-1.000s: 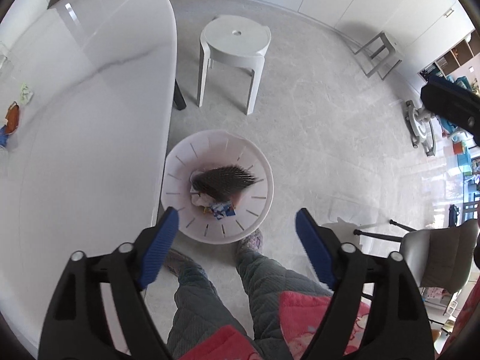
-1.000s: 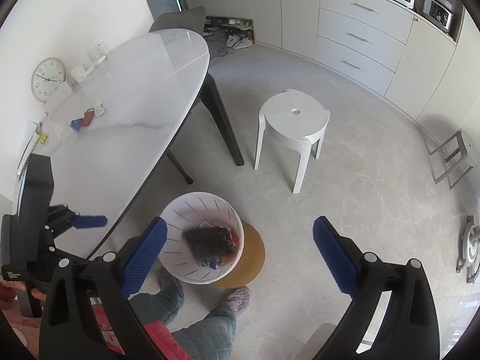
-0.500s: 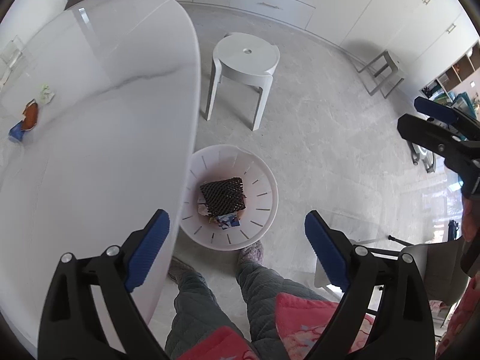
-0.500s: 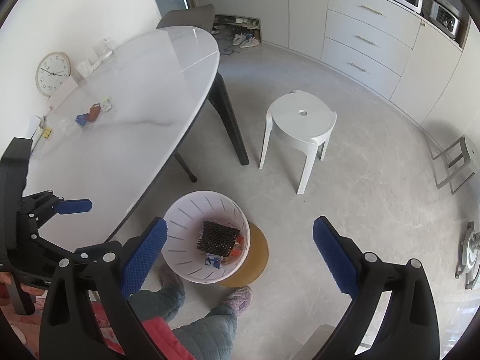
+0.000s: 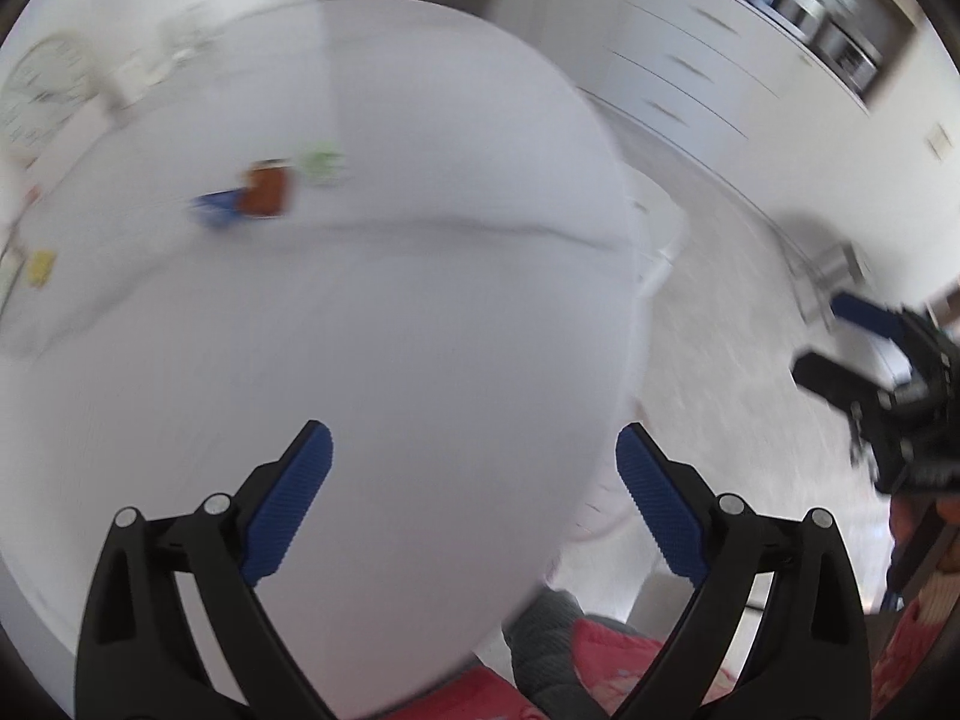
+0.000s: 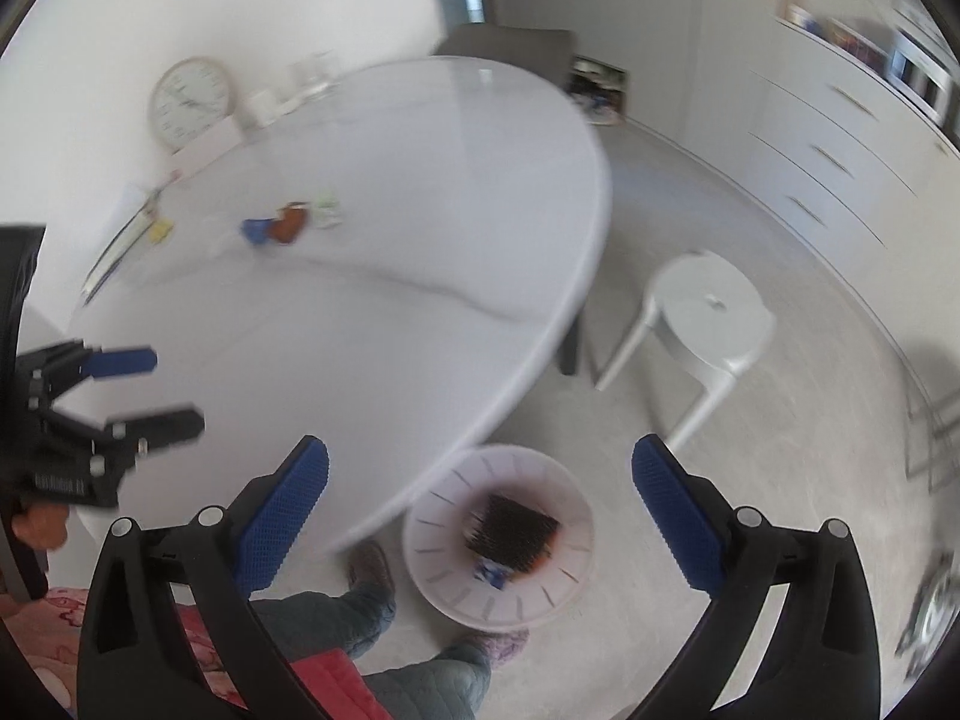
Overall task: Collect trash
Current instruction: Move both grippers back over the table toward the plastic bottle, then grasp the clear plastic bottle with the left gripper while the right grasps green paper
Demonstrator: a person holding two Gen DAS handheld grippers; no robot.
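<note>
Blurred throughout. Small trash scraps on white bench, indistinct. Left gripper now swung above bench, jaws wide, empty; right gripper likewise. Bin partly hidden under bench edge.

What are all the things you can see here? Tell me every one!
Table: one, white, oval, left of middle.
Trash pieces: a few, blue, brown-red, pale green, clustered on the table; blurred.
Yellow bit: one, near the table's far-left edge.
Bin: one, white, on the floor by the table's near edge.
Dark mesh item: one, black, inside the bin.
Stool: one, white, right of the table.
Clock: one, pale, against the wall.
Cabinets: white drawers, far right.
Left gripper: black, blue pads, open.
Right gripper: black, blue pads, open.
</note>
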